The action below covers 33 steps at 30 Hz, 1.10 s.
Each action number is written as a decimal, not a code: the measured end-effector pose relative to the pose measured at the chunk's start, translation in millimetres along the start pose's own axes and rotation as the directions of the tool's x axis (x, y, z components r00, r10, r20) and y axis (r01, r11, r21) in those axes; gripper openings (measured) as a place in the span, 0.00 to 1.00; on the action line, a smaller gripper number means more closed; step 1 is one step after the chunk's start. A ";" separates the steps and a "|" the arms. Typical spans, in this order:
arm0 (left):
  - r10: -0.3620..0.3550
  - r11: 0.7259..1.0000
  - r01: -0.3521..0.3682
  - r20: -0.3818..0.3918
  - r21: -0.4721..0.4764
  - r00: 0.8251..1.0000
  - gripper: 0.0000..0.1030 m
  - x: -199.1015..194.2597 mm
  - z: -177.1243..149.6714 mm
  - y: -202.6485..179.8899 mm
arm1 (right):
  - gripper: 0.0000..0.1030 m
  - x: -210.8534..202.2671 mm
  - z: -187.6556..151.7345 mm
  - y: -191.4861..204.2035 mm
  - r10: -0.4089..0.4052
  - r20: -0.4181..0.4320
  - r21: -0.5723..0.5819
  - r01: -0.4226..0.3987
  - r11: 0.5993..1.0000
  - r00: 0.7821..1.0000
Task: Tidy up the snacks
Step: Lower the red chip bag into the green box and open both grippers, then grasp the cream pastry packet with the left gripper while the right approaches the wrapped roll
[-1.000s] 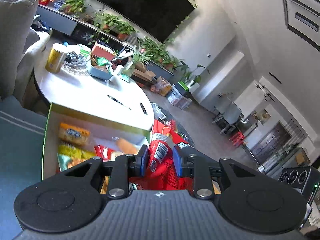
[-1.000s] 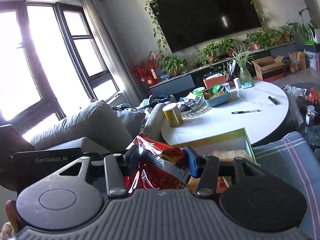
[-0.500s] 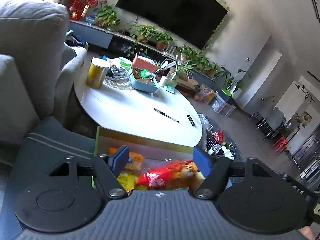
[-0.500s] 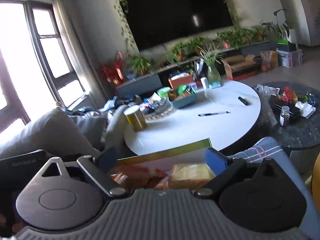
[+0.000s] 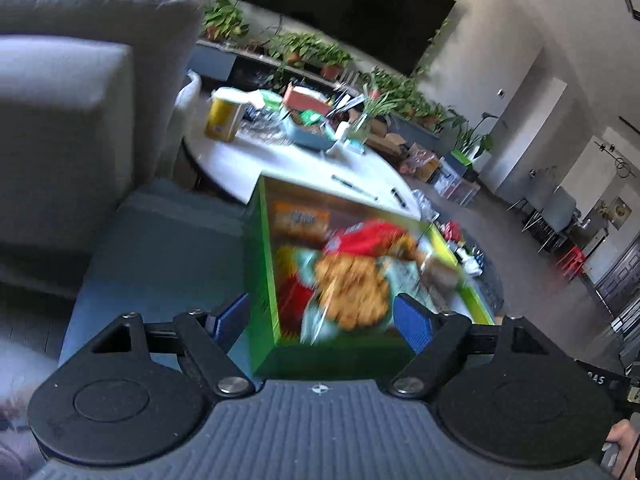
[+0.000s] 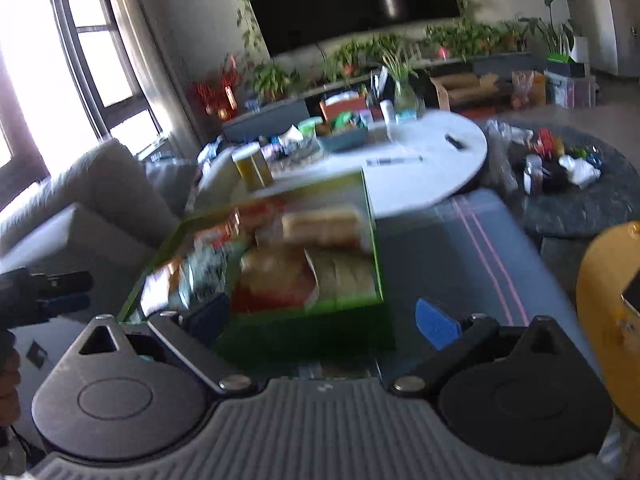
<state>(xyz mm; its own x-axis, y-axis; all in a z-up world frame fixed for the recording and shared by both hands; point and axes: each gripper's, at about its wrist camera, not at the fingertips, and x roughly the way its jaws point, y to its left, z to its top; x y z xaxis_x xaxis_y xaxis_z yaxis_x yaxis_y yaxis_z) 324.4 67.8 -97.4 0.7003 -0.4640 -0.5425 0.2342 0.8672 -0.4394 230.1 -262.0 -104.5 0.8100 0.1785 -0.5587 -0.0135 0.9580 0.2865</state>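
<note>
A green box (image 5: pixel 262 280) full of snack packets stands on a blue-grey cushioned seat (image 5: pixel 168 240). In the left wrist view a red bag (image 5: pixel 368 238) and a bag with a fried-snack picture (image 5: pixel 352 288) lie on top, with an orange packet (image 5: pixel 300 222) behind. My left gripper (image 5: pixel 322 318) is open and empty, just above the box's near edge. The right wrist view shows the same box (image 6: pixel 376 256) with pale bread-like packets (image 6: pixel 320 222). My right gripper (image 6: pixel 320 318) is open and empty at the box's near side. Both views are blurred.
A white round table (image 5: pixel 280 160) stands behind the box with a yellow can (image 5: pixel 224 118), a blue tray of items (image 5: pixel 312 136) and a pen (image 5: pixel 352 184). A grey sofa (image 5: pixel 80 100) is at the left. A low dark table with clutter (image 6: pixel 560 168) is at the right.
Both grippers let go of the red snack bags, opened wide and drew back from the box. The bags now lie in the box.
</note>
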 end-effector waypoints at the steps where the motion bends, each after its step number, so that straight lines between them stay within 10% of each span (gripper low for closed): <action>1: -0.003 1.000 0.003 -0.012 -0.007 1.000 0.74 -1.0 -4.2 4.3 | 0.93 2.6 -4.3 0.8 -0.011 -0.012 -0.008 0.011 1.000 1.000; 13: -0.076 0.981 0.119 -0.263 0.153 0.962 0.75 6.9 -47.2 28.7 | 0.93 12.3 -33.7 -11.2 0.006 -0.112 0.063 0.001 0.998 0.994; 19: -0.023 0.863 0.163 -0.286 0.477 0.958 0.75 -2.0 -54.2 22.4 | 0.93 8.7 -37.3 -16.4 0.032 -0.122 0.106 -0.019 0.994 0.992; 24: 0.040 0.817 0.190 -0.382 0.544 0.923 0.75 16.6 -56.8 28.4 | 0.93 9.0 -38.7 -18.5 0.021 -0.120 0.118 -0.007 0.993 0.993; 33: 0.050 0.807 0.158 -0.333 0.568 0.942 0.80 38.5 -55.8 26.5 | 0.93 15.0 -43.9 -10.8 0.029 -0.147 0.099 -0.014 0.995 0.989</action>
<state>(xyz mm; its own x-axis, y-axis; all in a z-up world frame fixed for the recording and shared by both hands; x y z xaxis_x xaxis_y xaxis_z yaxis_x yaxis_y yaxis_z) 319.9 62.8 -169.9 0.4467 -0.4534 -0.7712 0.6829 0.7297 -0.0334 216.6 -259.8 -150.1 0.7144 0.2370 -0.6584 0.0328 0.9285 0.3698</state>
